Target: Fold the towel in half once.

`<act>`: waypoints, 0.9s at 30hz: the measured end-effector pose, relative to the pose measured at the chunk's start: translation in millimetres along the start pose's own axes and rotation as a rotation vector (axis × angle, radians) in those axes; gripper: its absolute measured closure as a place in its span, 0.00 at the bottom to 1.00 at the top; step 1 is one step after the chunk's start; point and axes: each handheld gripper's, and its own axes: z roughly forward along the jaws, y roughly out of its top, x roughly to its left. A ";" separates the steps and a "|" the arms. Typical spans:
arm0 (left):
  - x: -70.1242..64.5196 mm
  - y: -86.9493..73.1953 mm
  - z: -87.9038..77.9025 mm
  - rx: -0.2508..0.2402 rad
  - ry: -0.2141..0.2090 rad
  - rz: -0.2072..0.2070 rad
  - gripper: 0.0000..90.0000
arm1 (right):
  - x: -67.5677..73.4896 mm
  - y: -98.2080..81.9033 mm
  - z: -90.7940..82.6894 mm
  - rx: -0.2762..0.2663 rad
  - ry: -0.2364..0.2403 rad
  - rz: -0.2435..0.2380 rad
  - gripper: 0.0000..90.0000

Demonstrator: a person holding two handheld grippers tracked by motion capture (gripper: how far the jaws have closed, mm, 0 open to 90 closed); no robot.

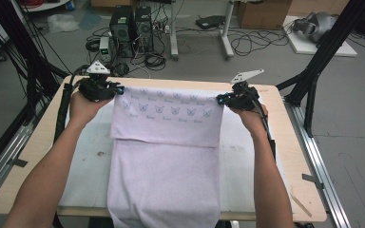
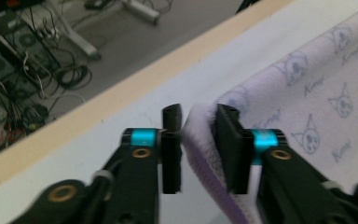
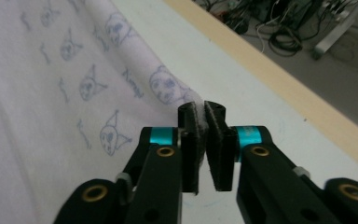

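Pale lilac terry towel with printed cat faces (image 1: 166, 142) mid-worktop, far hem folded toward 6 o'clock. Left gripper (image 2: 198, 140) fingers slack around 10 o'clock corner; right gripper (image 3: 203, 140) pinching 2 o'clock corner. Soft, light, limp: best taken at corners.

Soft, even room light, no hard shadows; my claws' close views blur the floor behind and the near arms.

We see a lab; computer towers (image 1: 130, 23), tangled cables (image 1: 247, 40) on the floor; black frame struts (image 1: 330, 45) around the table (image 1: 43, 137).
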 end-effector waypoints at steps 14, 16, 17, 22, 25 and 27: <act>-13.6 -85.9 3.2 0.018 -0.148 -0.054 0.66 | 27.4 -57.7 8.7 0.030 0.090 0.051 0.69; -21.7 -94.1 2.5 0.015 -0.180 -0.039 0.68 | 37.0 -64.9 11.1 0.046 0.119 0.031 0.72; -25.9 -98.3 2.9 0.021 -0.188 -0.023 0.69 | 41.8 -68.6 12.2 0.044 0.133 0.026 0.73; -40.3 -115.1 3.6 0.032 -0.241 0.012 0.72 | 62.3 -82.8 18.0 0.053 0.173 -0.007 0.77; -44.2 -117.5 4.5 0.038 -0.276 0.028 0.72 | 68.4 -89.5 20.5 0.043 0.186 -0.006 0.77; -47.1 -117.9 6.4 0.051 -0.284 0.041 0.72 | 70.2 -94.0 22.7 0.061 0.206 0.008 0.78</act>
